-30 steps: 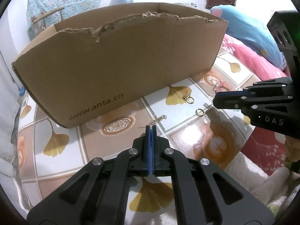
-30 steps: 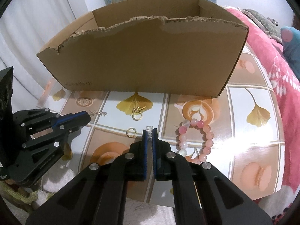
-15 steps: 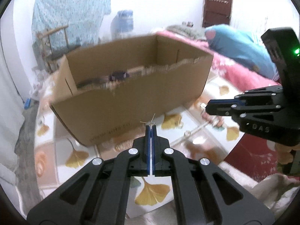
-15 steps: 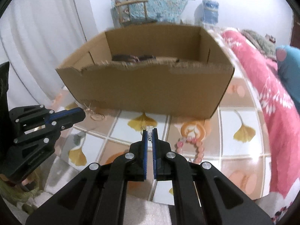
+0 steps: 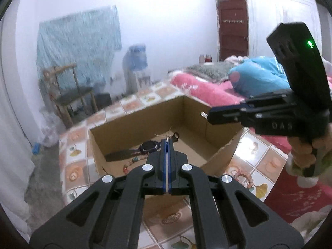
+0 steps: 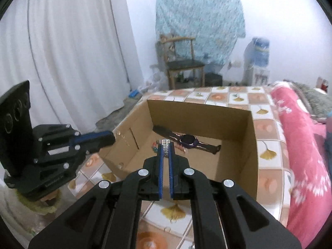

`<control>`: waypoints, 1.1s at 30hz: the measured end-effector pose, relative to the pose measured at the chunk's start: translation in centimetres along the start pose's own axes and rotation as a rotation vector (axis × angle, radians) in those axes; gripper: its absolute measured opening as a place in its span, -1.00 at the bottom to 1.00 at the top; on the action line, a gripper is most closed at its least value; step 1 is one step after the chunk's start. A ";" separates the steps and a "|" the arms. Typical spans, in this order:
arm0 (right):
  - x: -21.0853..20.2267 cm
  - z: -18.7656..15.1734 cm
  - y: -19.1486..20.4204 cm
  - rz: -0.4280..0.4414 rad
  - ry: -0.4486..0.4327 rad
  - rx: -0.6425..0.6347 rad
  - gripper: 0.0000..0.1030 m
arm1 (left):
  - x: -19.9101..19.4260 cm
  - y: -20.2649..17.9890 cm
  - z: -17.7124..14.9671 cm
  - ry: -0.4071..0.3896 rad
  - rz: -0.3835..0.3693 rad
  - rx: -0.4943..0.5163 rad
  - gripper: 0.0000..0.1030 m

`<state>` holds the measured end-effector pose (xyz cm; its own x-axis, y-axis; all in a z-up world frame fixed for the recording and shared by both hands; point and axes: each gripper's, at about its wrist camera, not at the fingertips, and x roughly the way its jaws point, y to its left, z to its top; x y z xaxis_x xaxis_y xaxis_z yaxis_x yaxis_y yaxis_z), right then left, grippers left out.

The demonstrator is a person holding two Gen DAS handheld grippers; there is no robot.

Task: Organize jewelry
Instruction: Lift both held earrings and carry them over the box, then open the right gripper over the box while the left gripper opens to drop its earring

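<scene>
The left gripper (image 5: 167,140) hangs above the open cardboard box (image 5: 215,161), its blue-lined jaws pressed together on a thin gold chain (image 5: 166,134) whose fine ends stick out at the tips. The right gripper (image 6: 165,145) is over the same box, its jaws clamped on a small silver hair clip (image 6: 166,147) with a ladder-like row of bars, held upright at the tips. Below both, on the box's matte brown floor, lies a dark wristwatch (image 6: 187,140) with a round face and flat strap, and beside it a few coloured beads (image 5: 129,164). Outside the box, a pink bead bracelet (image 5: 241,177) rests on the glossy tablecloth (image 6: 267,151) printed with ginkgo leaves.
</scene>
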<state>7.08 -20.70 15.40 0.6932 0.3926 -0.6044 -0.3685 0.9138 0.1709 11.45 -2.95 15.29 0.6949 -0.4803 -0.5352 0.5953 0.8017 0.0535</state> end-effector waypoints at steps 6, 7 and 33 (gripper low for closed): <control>7.6 2.6 -3.3 0.086 0.282 0.095 -0.91 | 5.8 2.7 0.4 0.242 -0.115 0.000 -0.99; 8.8 2.8 -4.0 0.088 0.320 0.118 -0.91 | 7.0 2.8 0.1 0.288 -0.124 0.018 -0.99; 16.4 2.1 -6.7 0.035 0.550 0.183 -0.50 | 13.0 4.9 -0.4 0.596 -0.155 0.034 -0.65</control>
<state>22.16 -20.14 6.00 0.2406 0.3560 -0.9030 -0.2382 0.9235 0.3006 23.25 -5.13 8.21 0.2603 -0.3009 -0.9174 0.6909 0.7218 -0.0407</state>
